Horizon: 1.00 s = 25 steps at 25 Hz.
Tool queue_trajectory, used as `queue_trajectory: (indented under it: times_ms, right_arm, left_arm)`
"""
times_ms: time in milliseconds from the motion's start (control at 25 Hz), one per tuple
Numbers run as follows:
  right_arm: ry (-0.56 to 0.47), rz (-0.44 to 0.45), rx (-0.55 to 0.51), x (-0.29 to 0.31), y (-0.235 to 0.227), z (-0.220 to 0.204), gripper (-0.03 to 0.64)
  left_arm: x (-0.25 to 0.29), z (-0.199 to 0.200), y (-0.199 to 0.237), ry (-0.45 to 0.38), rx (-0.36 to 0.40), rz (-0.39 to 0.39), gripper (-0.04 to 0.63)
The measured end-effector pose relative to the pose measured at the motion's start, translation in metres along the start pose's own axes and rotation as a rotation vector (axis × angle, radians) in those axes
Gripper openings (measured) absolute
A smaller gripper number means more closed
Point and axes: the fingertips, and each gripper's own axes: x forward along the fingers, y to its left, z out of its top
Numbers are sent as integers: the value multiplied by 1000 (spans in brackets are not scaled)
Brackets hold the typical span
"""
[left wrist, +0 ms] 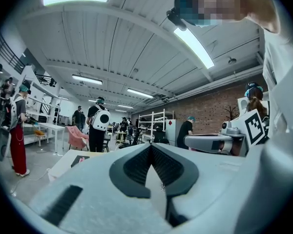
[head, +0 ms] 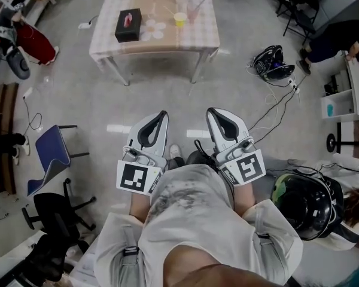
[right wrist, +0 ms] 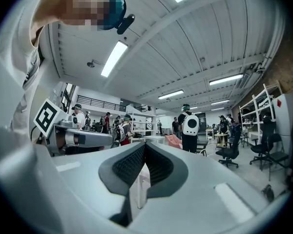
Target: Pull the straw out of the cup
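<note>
The counter (head: 107, 31) stands well ahead across the floor. The left gripper (head: 162, 115) and right gripper (head: 210, 111) hang side by side near the person's body, both sets of jaws pressed together, holding nothing. On the counter sits a black box (head: 128, 26) and, to its right, the cup (head: 193, 9), with the straw (head: 202, 2) in it.

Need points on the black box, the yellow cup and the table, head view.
black box (head: 128, 26): head view, on its top face.
yellow cup (head: 179, 19): head view, on its open top.
table (head: 203, 36): head view, on bare checked cloth near its right edge.
</note>
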Motion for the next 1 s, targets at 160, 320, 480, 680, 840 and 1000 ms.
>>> queue_trajectory:
  times_ms: [160, 320, 480, 680, 840, 1000]
  right_arm:
    - [30, 0, 7, 18, -8, -5, 9]
    - [41, 15, 11, 39, -19, -8, 9]
    - [44, 32, 18, 57, -34, -12, 9]
    - [39, 53, 20, 80, -66, -15, 9]
    - [42, 68, 31, 96, -97, -18, 9]
    - [36, 85, 33, 110, -126, -14, 9]
  left_arm:
    - [14, -1, 16, 11, -17, -2, 3]
    - [32, -3, 32, 27, -25, 3, 3]
    - [49, -3, 44, 28, -20, 27, 3]
    - [82, -3, 58, 34, -15, 52, 3]
    - [113, -1, 67, 37, -10, 73, 3]
    - [143, 5, 72, 37, 3, 94, 3]
